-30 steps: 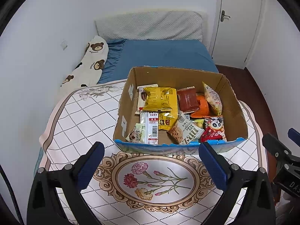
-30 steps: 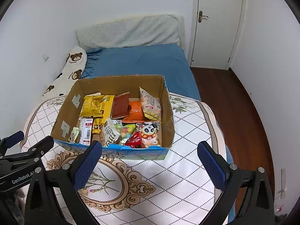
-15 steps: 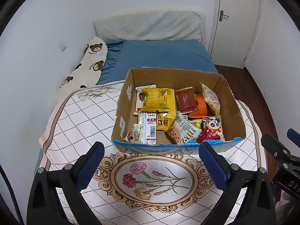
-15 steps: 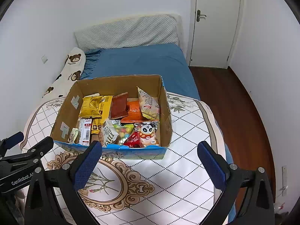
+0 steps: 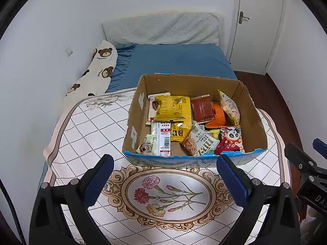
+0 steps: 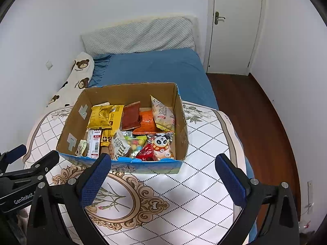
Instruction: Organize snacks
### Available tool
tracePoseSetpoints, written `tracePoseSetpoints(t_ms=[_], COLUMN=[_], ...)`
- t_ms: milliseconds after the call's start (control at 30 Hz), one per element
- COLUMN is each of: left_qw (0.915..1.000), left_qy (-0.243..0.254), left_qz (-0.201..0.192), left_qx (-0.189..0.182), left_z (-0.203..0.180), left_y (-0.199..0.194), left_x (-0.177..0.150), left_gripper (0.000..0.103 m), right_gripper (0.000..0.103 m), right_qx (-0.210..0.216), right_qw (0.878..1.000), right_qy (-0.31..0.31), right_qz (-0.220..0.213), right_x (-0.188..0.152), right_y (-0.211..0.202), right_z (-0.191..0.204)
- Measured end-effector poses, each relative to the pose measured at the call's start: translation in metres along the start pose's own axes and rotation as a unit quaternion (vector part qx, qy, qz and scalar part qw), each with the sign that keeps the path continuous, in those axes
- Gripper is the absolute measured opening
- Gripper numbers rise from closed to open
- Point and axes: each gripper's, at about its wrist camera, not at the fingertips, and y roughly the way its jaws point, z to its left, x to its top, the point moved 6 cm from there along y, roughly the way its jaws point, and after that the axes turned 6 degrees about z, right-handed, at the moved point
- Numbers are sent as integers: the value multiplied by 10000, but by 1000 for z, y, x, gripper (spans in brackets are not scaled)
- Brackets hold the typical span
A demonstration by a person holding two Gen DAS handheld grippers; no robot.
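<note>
An open cardboard box [image 5: 253,122] [image 6: 181,126] with a blue front edge stands on the table and holds several snack packets: a yellow bag [image 5: 170,108] [image 6: 101,116], a dark red packet [image 5: 202,108], an orange packet [image 6: 147,122], a panda packet [image 5: 231,138] [image 6: 161,145]. My left gripper [image 5: 164,177] is open and empty, in front of the box. My right gripper [image 6: 162,177] is open and empty, in front of the box's right half.
The table has a white quilted cloth with a flower medallion [image 5: 169,194] [image 6: 204,194]. Behind it is a bed with a blue sheet [image 5: 175,61], a bear-print pillow [image 5: 96,71], and a white door [image 6: 235,26]. Wooden floor [image 6: 255,112] lies to the right.
Both grippers have drawn back slightly from the box; it looks a little smaller and farther. Both stay open and empty.
</note>
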Motion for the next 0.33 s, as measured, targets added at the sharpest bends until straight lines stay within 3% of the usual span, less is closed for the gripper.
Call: tracePoseSetpoints(t_ms=[333], left_qw=[10000], left_qy=[0], left_qz=[-39], left_qx=[21], left_z=[3], left_y=[-5], left_x=[1], left_gripper=[103], right_gripper=[103], right_qx=[13], right_qw=[10000], right_qy=[-56], right_qz=[14], right_x=[0], right_y=[-4], right_z=[4])
